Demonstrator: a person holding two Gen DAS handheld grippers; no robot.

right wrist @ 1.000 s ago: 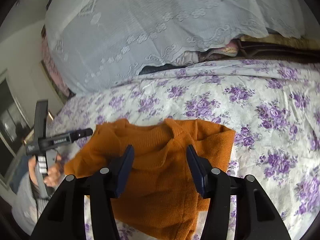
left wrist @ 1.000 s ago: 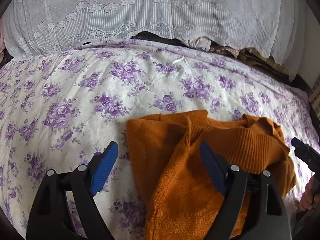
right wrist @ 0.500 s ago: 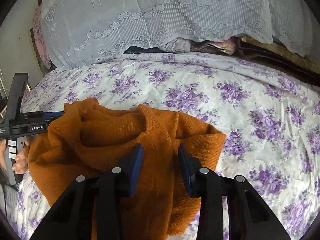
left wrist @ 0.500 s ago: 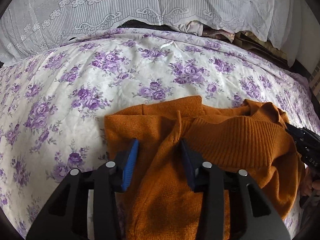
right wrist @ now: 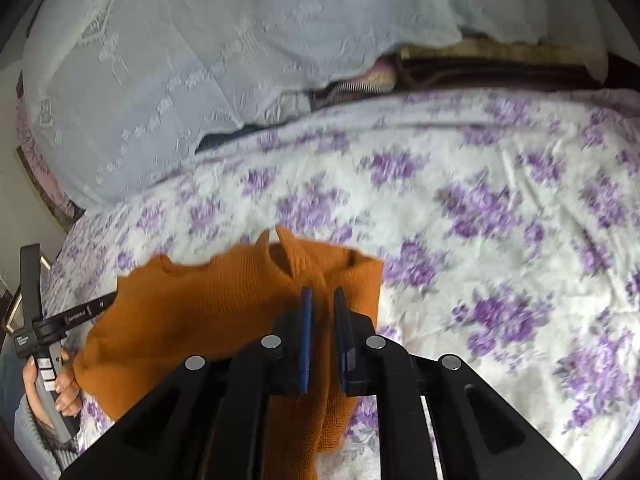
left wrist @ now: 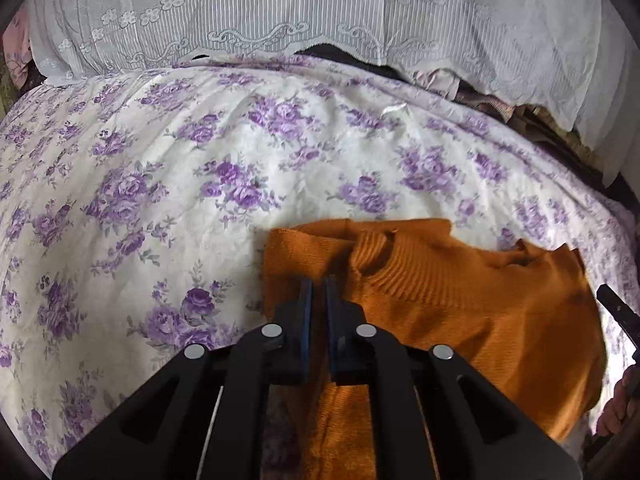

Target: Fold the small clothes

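Observation:
A small orange knit sweater [left wrist: 460,300] lies rumpled on the flowered bedsheet [left wrist: 180,200]. My left gripper [left wrist: 318,284] is shut on the sweater's left part, just below its upper edge. In the right wrist view the sweater [right wrist: 208,312] is lifted a little off the bedsheet [right wrist: 500,220]. My right gripper [right wrist: 322,296] is shut on a fold of the sweater near its right edge. The left gripper's body and the hand that holds it [right wrist: 44,340] show at the left of the right wrist view.
A white lace cover [left wrist: 320,20] drapes over a pile along the back of the bed, also in the right wrist view [right wrist: 180,60]. Folded cloths [left wrist: 500,100] peek out under it. The bed's right edge drops off near the sweater.
Both grippers have closed from wide open onto the orange sweater. The sweater has been gathered and lifted a little, and the right wrist view is blurred by motion.

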